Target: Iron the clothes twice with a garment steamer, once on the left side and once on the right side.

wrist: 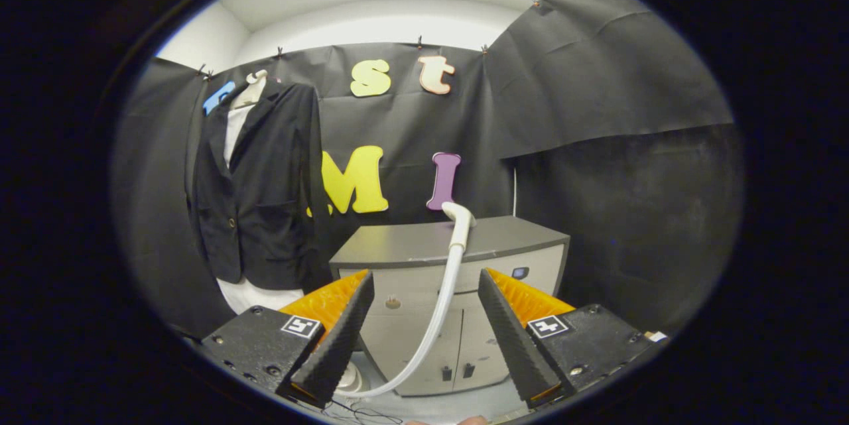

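I am holding the gripper (424, 325) spread wide, pinching nothing. The steamer head (459, 218) is resting on the grey cabinet (511, 236), beyond my fingers; the jacket (255, 186) is hanging well apart, leftward. I am planning a centred approach so both fingers close squarely on the handle, then 2 passes.

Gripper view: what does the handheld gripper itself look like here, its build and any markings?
The gripper has two wedge-shaped fingers with finely ribbed inner faces, narrowing toward their far ends. Each is fixed to a dark, blocky mount held with visible screws, and each mount carries a small square black-and-white marker tag. The fingers stand apart, open. No cable on the gripper can be made out.
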{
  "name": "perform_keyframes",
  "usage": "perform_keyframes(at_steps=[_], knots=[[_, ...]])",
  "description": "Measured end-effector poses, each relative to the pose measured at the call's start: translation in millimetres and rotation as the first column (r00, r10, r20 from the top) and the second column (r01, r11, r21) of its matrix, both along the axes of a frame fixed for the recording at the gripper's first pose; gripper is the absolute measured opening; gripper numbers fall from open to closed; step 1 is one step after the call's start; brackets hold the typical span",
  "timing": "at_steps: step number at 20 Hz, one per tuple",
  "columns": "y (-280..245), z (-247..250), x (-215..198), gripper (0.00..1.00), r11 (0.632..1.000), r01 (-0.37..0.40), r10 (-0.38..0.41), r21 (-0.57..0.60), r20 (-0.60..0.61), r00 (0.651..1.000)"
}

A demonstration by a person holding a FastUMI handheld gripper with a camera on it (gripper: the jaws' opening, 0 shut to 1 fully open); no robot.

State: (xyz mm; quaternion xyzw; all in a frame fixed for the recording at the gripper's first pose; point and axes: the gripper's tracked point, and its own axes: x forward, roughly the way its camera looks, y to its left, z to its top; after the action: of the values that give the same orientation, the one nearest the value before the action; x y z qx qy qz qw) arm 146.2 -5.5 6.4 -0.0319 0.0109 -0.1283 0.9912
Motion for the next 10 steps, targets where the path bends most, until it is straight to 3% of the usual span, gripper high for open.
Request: perform_keyframes(at_steps=[10], knots=[[-64.5,15.8,129.7,0.99,0.989,-0.117,0.124,0.086,-0.079,0.989]])
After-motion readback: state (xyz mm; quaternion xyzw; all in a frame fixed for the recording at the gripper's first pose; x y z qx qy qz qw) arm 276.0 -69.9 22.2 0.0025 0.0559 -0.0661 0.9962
